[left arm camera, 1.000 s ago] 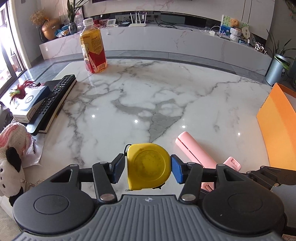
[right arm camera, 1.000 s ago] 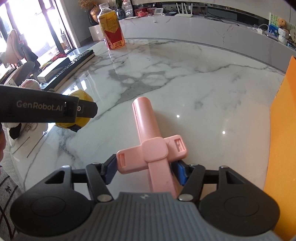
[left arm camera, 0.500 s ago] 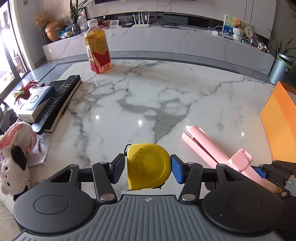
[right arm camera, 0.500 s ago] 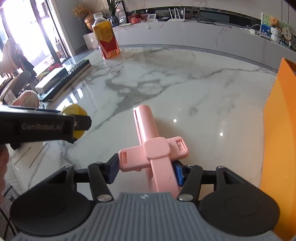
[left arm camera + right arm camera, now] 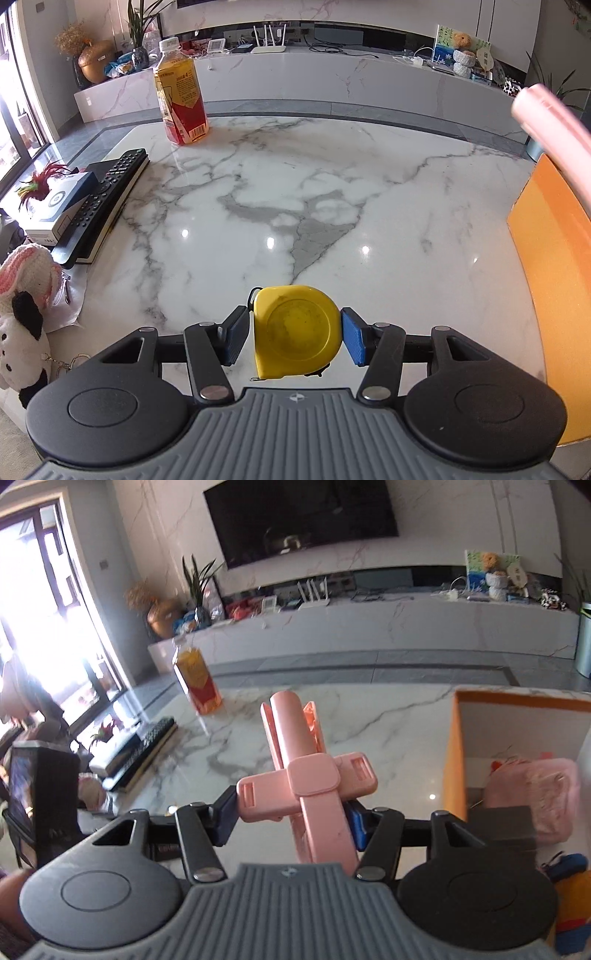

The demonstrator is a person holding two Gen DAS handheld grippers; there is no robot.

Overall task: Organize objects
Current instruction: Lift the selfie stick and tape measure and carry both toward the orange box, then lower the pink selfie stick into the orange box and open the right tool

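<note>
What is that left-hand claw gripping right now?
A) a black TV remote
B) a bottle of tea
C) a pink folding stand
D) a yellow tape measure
D: the left gripper has its blue pads against both sides of the yellow tape measure; the pink folding stand sits in the right gripper instead.

Left tongs and right tongs, both clamped, angled downward.

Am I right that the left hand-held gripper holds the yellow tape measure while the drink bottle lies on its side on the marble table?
Not quite: the drink bottle stands upright on the marble table, as the left wrist view shows. The left hand-held gripper does hold the yellow tape measure.
</note>
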